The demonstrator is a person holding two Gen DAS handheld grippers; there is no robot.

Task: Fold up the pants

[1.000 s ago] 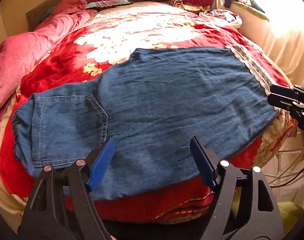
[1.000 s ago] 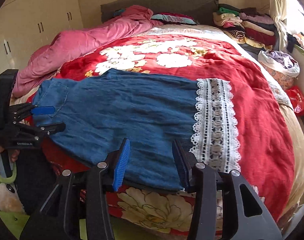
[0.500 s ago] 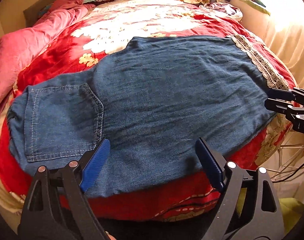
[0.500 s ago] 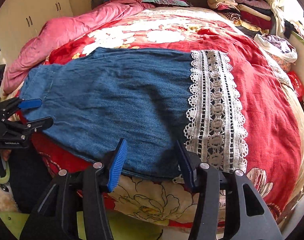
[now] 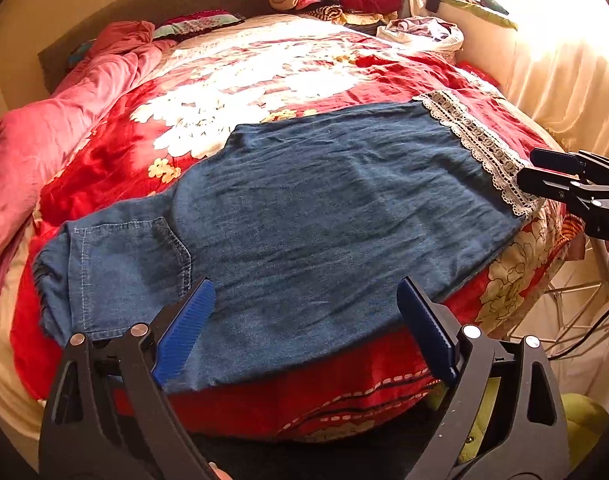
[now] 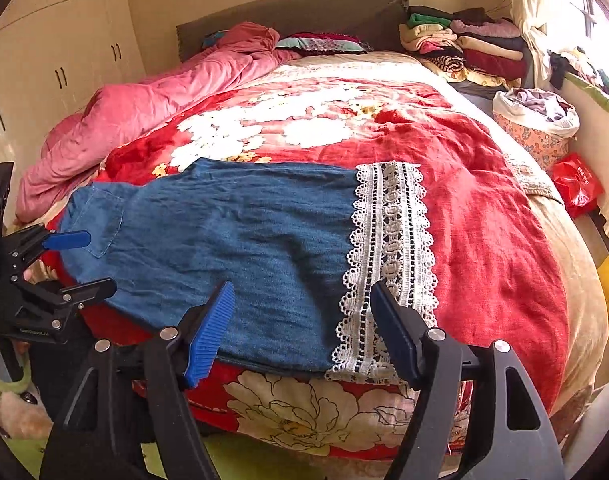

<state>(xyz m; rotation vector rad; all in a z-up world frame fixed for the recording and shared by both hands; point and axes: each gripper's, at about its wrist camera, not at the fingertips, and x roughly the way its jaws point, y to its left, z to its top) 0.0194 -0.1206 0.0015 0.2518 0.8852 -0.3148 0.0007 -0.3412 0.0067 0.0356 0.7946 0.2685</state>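
Observation:
Blue denim pants lie flat across the near edge of the bed, waist and back pocket at the left, white lace hem at the right. My left gripper hovers over the near edge close to the pocket; its jaws are opening, with nothing pinched. My right gripper hangs over the near edge by the lace hem, jaws opening too, the cloth lying free below them. Each gripper also shows at the side of the other view: right gripper, left gripper.
A red floral blanket covers the bed, with a pink quilt bunched at the far left. Stacked folded clothes and a cloth bag sit at the far right near the window. White wardrobe doors stand on the left.
Both grippers have opened wider and drawn back a little from the pants' near edge. The pants lie still on the bed.

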